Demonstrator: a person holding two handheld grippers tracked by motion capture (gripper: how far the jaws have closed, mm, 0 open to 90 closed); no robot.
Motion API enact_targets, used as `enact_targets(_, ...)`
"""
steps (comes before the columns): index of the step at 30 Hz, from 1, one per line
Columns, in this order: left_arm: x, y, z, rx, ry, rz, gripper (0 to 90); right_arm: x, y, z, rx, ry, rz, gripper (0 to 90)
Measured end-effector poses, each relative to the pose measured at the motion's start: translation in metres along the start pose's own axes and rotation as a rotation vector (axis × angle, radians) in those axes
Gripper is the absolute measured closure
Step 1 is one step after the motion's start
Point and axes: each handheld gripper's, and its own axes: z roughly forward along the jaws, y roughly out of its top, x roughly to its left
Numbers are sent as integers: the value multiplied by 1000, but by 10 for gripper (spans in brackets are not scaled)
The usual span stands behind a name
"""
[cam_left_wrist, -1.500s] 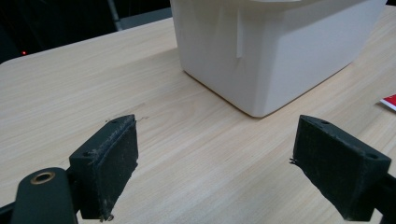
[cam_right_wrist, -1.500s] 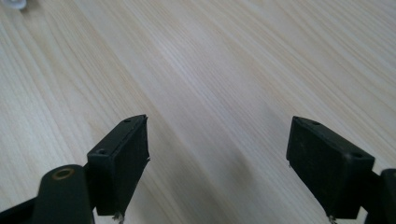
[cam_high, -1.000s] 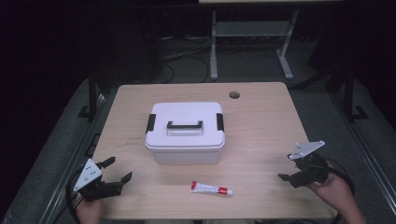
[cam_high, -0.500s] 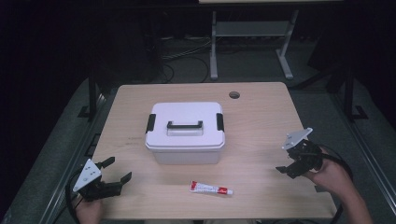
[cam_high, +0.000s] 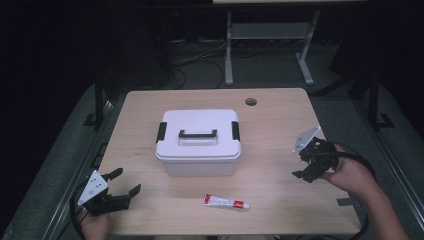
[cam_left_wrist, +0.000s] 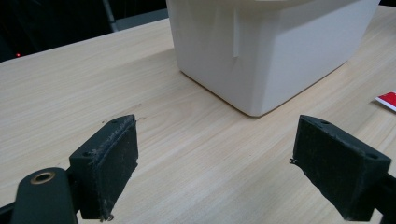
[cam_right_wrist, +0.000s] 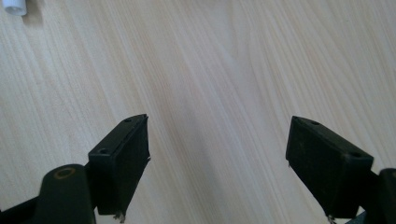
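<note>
Reaching for the tube (cam_high: 226, 202), the right gripper (cam_high: 306, 165), jaws apart like the left gripper's (cam_high: 122, 193), needed to straddle it squarely

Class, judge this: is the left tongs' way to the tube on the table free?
Probably yes. The left tongs are open and hold nothing, and bare table lies between them and the tube; the box sits farther back, off that line.

Surface (cam_high: 280, 125): light wood, with a round hole (cam_high: 251, 102) near its far edge, right of centre. Floor beyond the far edge: cables (cam_high: 195, 55) and a grey metal stand (cam_high: 267, 35).
</note>
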Motion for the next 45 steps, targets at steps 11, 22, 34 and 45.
enact_targets(11,2,-1,-1,-5,1,-4,135,-4,20,-1,28,20,-57,209)
enact_targets(22,2,-1,-2,-7,3,-4,135,-3,40,-6,48,14,-119,214)
enact_targets(34,3,-1,-3,-14,6,-9,135,0,69,-15,75,14,-182,214)
enact_targets(45,3,-1,-4,-14,7,-11,135,1,93,-22,107,20,-229,215)
